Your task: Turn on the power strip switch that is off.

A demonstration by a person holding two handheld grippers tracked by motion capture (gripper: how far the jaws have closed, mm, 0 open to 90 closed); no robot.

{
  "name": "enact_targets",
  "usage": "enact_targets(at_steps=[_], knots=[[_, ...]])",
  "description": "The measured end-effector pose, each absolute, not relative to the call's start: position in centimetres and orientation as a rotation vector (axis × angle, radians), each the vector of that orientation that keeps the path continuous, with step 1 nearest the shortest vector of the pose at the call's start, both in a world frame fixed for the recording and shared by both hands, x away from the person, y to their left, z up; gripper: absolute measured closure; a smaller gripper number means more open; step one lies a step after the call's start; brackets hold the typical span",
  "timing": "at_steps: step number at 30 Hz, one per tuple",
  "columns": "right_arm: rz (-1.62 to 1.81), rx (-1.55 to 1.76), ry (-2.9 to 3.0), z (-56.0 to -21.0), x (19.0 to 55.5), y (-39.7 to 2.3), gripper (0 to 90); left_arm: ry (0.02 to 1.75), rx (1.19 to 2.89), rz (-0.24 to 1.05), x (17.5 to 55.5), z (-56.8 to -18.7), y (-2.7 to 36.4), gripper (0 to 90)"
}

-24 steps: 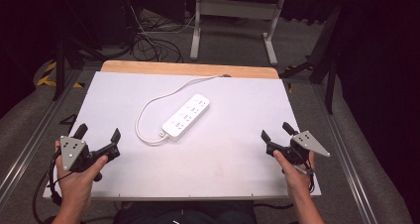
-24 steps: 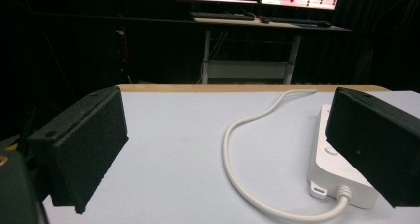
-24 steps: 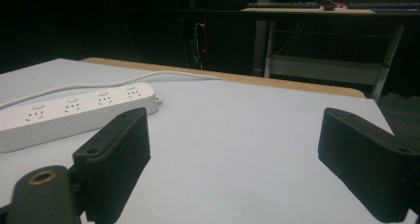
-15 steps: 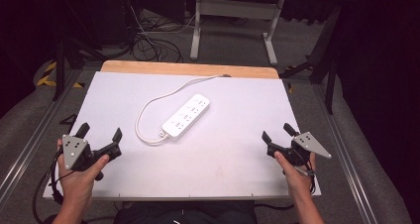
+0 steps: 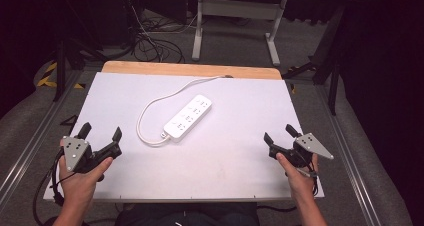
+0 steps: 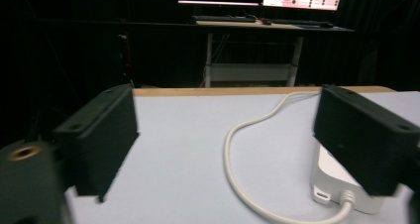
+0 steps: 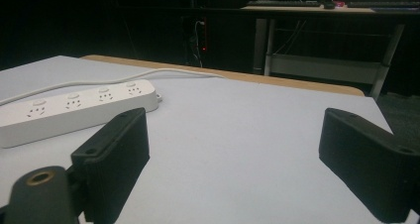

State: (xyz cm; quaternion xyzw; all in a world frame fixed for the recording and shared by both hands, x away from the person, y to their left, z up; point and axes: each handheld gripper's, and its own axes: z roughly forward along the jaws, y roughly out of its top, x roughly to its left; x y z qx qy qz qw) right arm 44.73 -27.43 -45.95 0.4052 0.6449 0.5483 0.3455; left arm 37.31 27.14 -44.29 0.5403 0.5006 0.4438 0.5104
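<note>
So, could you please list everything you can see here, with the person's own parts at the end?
power strip: one, white, mid-table, lying at a slant
cord: one, white, looping from the strip's near end back to the far edge
table: one, white top, wooden strip along the far edge
desk frame: one, pale grey, on the floor beyond the table
floor cables: a tangle, black, far left
left gripper: one, black, near-left, open
right gripper: one, black, near-right, open
hands: two, one on each gripper

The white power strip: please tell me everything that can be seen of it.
The power strip is a long white bar, plastic by its look, with four socket groups on top. It lies flat and diagonal near the middle of the white table top. Its white cable loops from the near end toward the far edge. Nothing grips it.
</note>
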Motion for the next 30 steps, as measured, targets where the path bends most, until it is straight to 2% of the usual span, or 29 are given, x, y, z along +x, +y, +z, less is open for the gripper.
enact_targets(at_steps=[2,9,13,14,18,25,29,30], knots=[[1.424,1.049,1.676,-45.9,44.7,-27.4,12.5,1.200,1.306,1.055,37.2,-44.2,27.2,25.7],[1.421,1.042,1.681,-45.9,44.7,-27.4,12.7,1.166,1.325,1.010,37.0,-43.9,27.5,65.8],[1.423,1.046,1.678,-45.9,44.6,-27.4,12.9,1.167,1.317,0.971,37.1,-43.7,28.1,80.0],[1.423,1.046,1.678,-45.9,44.6,-27.4,12.9,1.164,1.318,0.969,37.1,-43.7,28.2,80.0],[1.423,1.047,1.680,-45.9,44.6,-27.4,13.2,1.155,1.333,0.952,37.3,-43.7,28.5,89.7],[1.419,1.035,1.699,-45.8,44.5,-27.2,13.8,1.124,1.395,0.960,37.7,-43.1,28.8,90.0],[1.423,1.011,1.715,-45.8,44.3,-26.8,14.0,1.169,1.380,0.919,38.6,-42.6,29.6,90.0],[1.421,1.005,1.717,-45.7,44.2,-26.8,14.0,1.177,1.394,0.846,38.9,-42.3,29.8,90.0]])
